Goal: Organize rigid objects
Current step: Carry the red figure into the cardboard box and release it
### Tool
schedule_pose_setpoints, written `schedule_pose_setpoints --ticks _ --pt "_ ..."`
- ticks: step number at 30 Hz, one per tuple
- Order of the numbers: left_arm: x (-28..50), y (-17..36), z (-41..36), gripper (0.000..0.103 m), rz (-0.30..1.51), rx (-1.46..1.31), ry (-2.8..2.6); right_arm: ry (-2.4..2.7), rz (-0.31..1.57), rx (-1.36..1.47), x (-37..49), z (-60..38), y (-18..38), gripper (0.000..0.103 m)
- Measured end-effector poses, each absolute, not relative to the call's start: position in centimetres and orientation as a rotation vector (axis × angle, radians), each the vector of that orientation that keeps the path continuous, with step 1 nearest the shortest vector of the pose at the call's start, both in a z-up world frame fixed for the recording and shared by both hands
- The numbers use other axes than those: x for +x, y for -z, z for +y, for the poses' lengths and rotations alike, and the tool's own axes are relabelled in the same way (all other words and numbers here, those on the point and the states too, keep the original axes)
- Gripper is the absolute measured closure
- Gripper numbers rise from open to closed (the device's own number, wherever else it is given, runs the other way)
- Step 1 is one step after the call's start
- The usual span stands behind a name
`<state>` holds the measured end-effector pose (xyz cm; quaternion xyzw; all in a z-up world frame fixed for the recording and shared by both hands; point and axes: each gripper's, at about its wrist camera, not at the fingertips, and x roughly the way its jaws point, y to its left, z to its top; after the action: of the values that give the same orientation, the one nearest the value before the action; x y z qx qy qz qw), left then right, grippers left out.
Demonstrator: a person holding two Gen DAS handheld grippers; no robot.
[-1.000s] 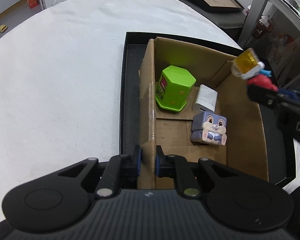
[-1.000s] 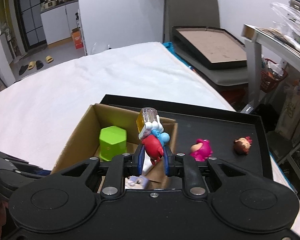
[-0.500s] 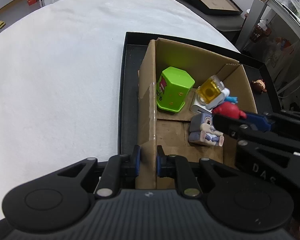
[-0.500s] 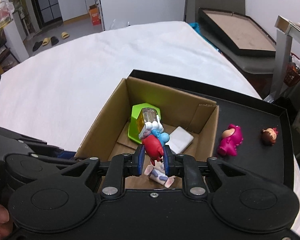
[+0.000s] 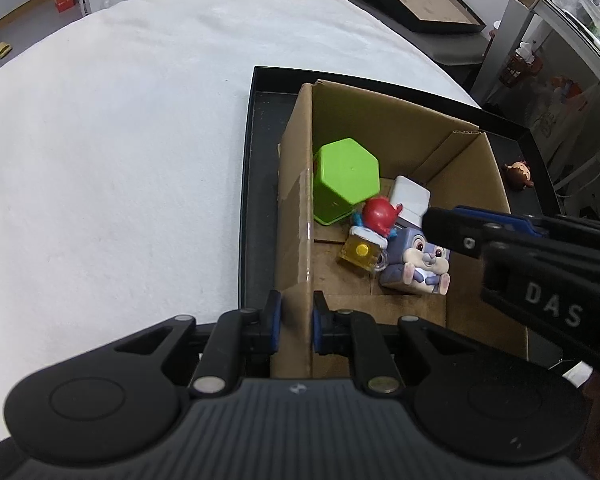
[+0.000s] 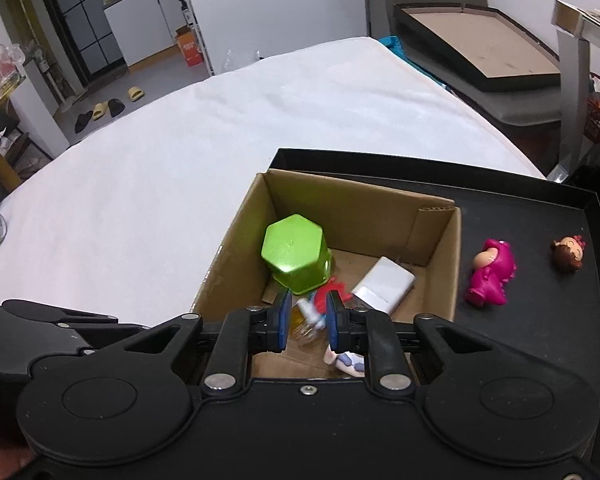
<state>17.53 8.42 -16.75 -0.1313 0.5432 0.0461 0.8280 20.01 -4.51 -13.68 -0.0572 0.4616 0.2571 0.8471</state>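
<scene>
Left gripper point(image 5: 296, 320): clenched on the near-left wall of the cardboard box point(image 5: 400, 120), blue pads pressing the corrugated edge from both sides.
Right gripper point(image 6: 308, 316): fingers drawn close, apparently pinching the toy figure point(image 6: 328, 290) at the very tips; blurred there, so contact not certain.
Toy figure: glossy red body uppermost, blue and white parts below, clear yellow cup at its lower end; low inside the box, between the green container and the rabbit cube.
Green container point(image 5: 346, 178): smooth plastic, hexagonal, tilted, at 11 o'clock from the figure and against the left wall.
White charger block point(image 5: 410, 200): matte, rounded rectangle, at 2 o'clock from the figure.
Rabbit cube point(image 5: 418, 264): grey-lilac blocky bunny, cream muzzle, at 4 o'clock from the figure, just beside the cup.
Box: brown corrugated board, open top, flaps seamed on the floor, seated in the black tray point(image 6: 540, 220).
Tray: shallow, dark, raised rim, on a white textured cloth point(image 5: 120, 140).
Pink figurine point(image 6: 490, 272): shiny, lying on the tray at 3 o'clock from the box.
Doll head point(image 6: 568, 254): small, brown-haired, further out at 3 o'clock.
</scene>
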Motion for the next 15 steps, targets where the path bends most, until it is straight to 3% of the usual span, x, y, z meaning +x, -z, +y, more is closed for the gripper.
schedule_pose_setpoints --ticks 15 --pt "17.4 15.9 7.0 0.088 1.127 -0.178 -0.146 -0.423 0.912 -0.048 20.9 -10.7 12.9 0.083"
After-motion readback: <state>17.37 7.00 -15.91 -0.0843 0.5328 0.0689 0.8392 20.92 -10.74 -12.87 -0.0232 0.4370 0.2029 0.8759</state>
